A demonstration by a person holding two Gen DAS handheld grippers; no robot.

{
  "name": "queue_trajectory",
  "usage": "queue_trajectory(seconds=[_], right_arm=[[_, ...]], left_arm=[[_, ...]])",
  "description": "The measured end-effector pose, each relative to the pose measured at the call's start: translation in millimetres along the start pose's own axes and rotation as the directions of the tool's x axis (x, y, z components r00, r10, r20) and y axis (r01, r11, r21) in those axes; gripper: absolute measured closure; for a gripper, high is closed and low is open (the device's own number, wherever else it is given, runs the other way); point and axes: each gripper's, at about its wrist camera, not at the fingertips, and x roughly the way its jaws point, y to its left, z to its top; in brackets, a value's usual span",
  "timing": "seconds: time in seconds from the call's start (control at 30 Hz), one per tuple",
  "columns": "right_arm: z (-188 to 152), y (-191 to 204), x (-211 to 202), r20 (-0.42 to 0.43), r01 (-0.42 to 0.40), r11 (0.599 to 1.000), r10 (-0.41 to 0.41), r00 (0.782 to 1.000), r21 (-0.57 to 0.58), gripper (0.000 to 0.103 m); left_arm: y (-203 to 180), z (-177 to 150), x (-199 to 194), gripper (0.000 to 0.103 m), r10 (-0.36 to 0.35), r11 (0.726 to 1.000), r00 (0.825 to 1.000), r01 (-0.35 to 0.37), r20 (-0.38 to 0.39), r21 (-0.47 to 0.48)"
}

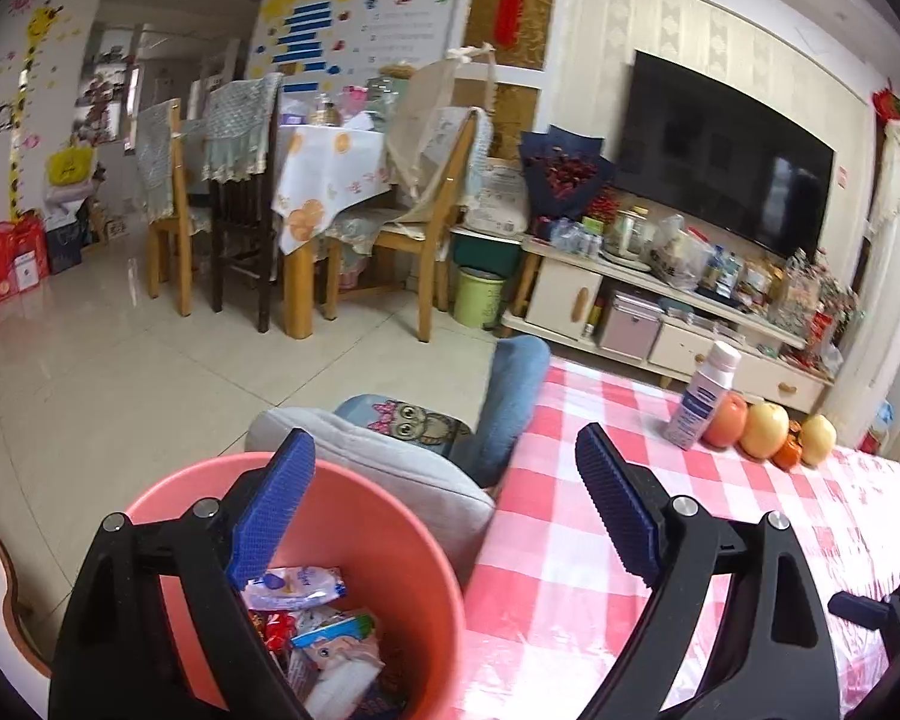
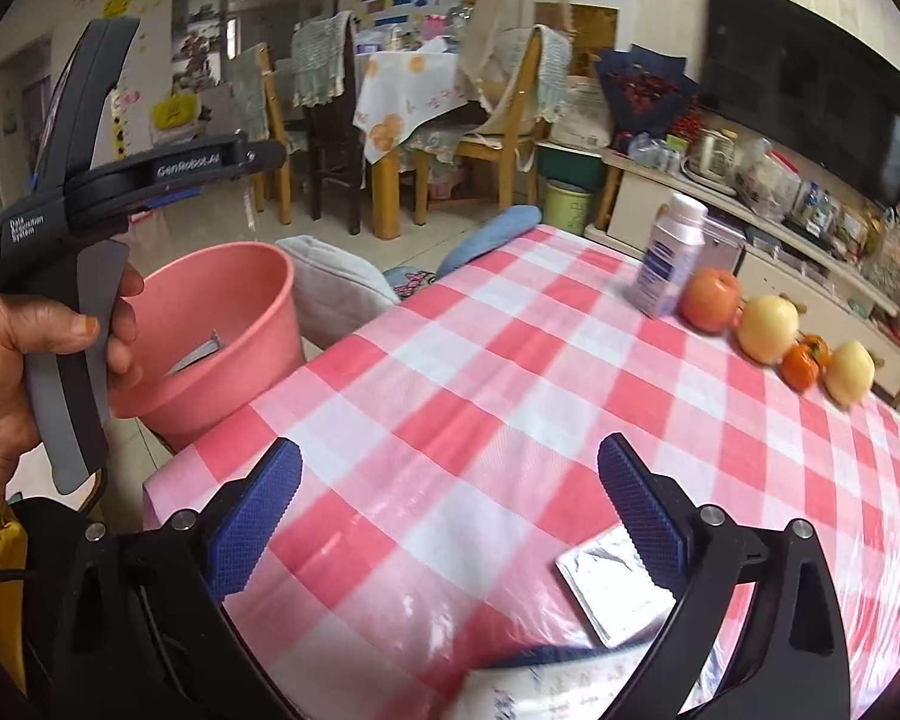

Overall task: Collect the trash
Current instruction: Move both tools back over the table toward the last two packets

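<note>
A flat silver foil wrapper [image 2: 615, 591] lies on the checked tablecloth [image 2: 480, 396], crinkled and shiny, roughly square with rounded corners. It sits just inside the right finger of the right gripper [image 2: 450, 516], partly hidden by that finger's blue pad; its slightly longer side runs from beside that pad back toward the camera. Below it, nearest the camera, a white printed packet [image 2: 540, 690] lies flat, cut off by the frame edge, so its long axis cannot be told. The right gripper's jaws stand spread wide with only cloth between the tips, gripping nothing.

Off to that gripper's left, beyond the table edge, stands the pink bin [image 1: 354, 516]. The left gripper [image 1: 444, 486] hangs over its rim, jaws apart and empty: the left finger is above the bin's mouth, the right finger above the tablecloth. Inside the bin lie crumpled wrappers [image 1: 318, 618], white, blue and red.

Far ahead of both grippers, a white bottle [image 2: 669, 252] leans beside a row of fruit [image 2: 768, 327]. A hand [image 2: 12, 360] grasps the left gripper's handle.
</note>
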Motion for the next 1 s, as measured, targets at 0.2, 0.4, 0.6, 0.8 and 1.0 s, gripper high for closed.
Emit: queue_trajectory(seconds=[0.2,0.4,0.6,0.8,1.0], right_arm=[[-15.8,-22.3,-15.2,-0.014,0.036,0.999,-0.036,0.999,0.012,0.005],[-32.4,-38.9,-21.4,-0.063,0.040,0.999,-0.039,0.997,0.015,0.005],[-47.8,-54.8,-28.0,-0.076,0.062,0.998,-0.061,0.995,0.010,0.005],[-56.7,-74.5,-39.5,-0.054,0.087,0.995,-0.085,0.995,0.040,0.005],[-63.8,-86.3,-48.4,-0.048,0.106,0.994,-0.104,0.993,0.041,0.005]], left_arm=[[-34.9,-5.8,-4.0,0.014,-0.078,0.991,0.996,0.083,-0.046,0.101],[-66.8,-18.4,-8.0,0.014,-0.148,0.974,0.984,0.162,-0.096,0.160],[-97.5,-32.1,-15.9,0.014,-0.161,0.949,0.980,0.185,-0.113,0.254],[-113.6,-44.5,-24.3,0.014,-0.191,0.938,0.967,0.230,-0.168,0.259],[-129.2,-62.1,-37.3,0.014,-0.197,0.921,0.959,0.252,-0.204,0.298]])
